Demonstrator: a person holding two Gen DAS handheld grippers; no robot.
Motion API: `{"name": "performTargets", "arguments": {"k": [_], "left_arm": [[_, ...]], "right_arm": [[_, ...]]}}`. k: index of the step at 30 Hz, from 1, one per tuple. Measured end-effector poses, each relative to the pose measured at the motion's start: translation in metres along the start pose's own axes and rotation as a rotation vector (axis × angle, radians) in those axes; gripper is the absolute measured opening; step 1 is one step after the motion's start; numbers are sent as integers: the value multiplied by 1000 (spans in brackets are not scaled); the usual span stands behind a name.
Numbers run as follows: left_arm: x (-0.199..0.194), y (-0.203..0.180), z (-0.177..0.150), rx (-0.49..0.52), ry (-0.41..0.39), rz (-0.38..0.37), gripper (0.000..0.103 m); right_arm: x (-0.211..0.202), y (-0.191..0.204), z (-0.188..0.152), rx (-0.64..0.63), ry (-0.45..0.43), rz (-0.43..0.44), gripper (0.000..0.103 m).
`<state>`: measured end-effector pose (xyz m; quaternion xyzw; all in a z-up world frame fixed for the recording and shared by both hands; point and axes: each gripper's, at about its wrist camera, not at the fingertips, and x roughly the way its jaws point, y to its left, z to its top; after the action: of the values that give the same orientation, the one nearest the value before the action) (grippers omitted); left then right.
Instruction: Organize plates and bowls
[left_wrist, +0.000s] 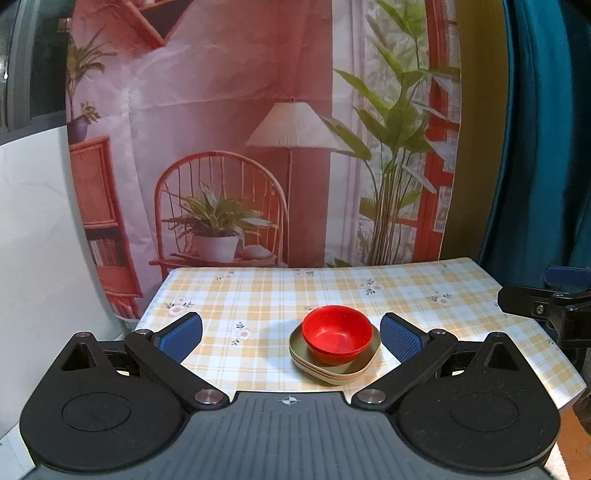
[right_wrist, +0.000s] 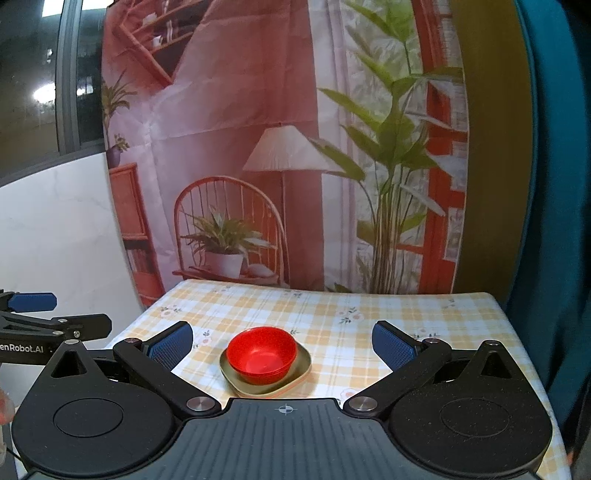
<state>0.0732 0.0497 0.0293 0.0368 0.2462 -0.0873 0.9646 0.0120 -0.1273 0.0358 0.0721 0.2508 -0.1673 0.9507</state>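
A red bowl (left_wrist: 337, 335) sits on a stack of olive-green square plates (left_wrist: 334, 363) on the checked tablecloth; a second red rim shows under the bowl. The left gripper (left_wrist: 291, 334) is open and empty, held back from the stack, which lies between its blue pads, nearer the right one. In the right wrist view the same bowl (right_wrist: 261, 354) and plates (right_wrist: 295, 363) lie between the fingers of the right gripper (right_wrist: 282, 343), which is open and empty. Each gripper shows at the edge of the other's view.
The table (left_wrist: 258, 295) carries a yellow checked cloth with small flowers. A printed backdrop (left_wrist: 258, 129) hangs behind its far edge. A white wall (left_wrist: 33, 221) is on the left and a teal curtain (left_wrist: 546, 129) on the right.
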Motion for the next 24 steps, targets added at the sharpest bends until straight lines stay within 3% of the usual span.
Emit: {"name": "performTargets", "arguments": {"k": [11, 24], "left_arm": [[-20, -13, 6, 38, -57, 54, 103], [-21, -12, 3, 24, -53, 46, 103]], "right_arm": [[-13, -3, -3, 7, 1, -19, 103], [-15, -2, -3, 2, -5, -28, 103]]}}
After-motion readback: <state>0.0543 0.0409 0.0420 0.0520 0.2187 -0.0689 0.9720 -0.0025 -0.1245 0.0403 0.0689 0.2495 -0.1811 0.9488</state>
